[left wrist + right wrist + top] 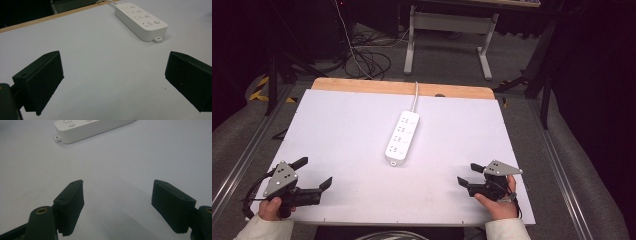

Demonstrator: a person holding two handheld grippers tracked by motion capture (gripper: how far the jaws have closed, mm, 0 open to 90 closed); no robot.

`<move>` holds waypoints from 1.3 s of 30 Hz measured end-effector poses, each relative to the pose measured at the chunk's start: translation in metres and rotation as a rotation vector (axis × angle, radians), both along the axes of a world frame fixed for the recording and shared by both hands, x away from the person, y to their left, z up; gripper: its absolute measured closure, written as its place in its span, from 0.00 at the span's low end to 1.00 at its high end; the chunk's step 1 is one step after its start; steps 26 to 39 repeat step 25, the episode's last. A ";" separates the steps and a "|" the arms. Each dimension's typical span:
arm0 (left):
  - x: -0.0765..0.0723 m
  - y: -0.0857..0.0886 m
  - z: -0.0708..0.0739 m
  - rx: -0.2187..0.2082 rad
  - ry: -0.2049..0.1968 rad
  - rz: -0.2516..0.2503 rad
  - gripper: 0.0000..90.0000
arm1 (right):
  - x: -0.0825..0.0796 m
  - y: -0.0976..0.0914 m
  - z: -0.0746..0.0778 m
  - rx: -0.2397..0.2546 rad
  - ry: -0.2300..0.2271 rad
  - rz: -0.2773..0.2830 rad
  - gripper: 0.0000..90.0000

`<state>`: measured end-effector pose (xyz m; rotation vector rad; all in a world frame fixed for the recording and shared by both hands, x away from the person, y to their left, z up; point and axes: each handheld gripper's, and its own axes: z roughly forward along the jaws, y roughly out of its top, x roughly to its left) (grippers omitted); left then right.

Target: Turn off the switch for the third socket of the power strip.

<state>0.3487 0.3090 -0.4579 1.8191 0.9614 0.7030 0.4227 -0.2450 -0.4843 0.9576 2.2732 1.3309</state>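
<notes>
A white power strip [402, 136] with several sockets and buttons lies in the middle of the white table top [347, 125], its cord running off the far edge. It also appears at the top right of the left gripper view as the power strip [142, 20] and at the top of the right gripper view as the power strip [87, 128]. My left gripper [315, 172] rests near the front left corner, open and empty. My right gripper [469, 174] sits near the front right, open with nothing between its jaws. Both are well short of the strip.
A wooden strip [402, 89] borders the table's far edge. Beyond it stand a white desk frame [447, 30] and loose cables [367, 62] on the floor. Metal rails [242, 160] run along both sides of the table.
</notes>
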 end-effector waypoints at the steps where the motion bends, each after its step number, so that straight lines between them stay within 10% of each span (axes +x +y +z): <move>1: 0.001 0.001 0.000 0.003 0.000 0.000 0.03 | 0.000 0.000 0.001 0.004 -0.007 0.000 0.30; 39: 0.003 0.000 -0.002 -0.004 0.010 -0.016 0.02 | 0.000 -0.002 0.003 -0.016 -0.042 -0.046 0.31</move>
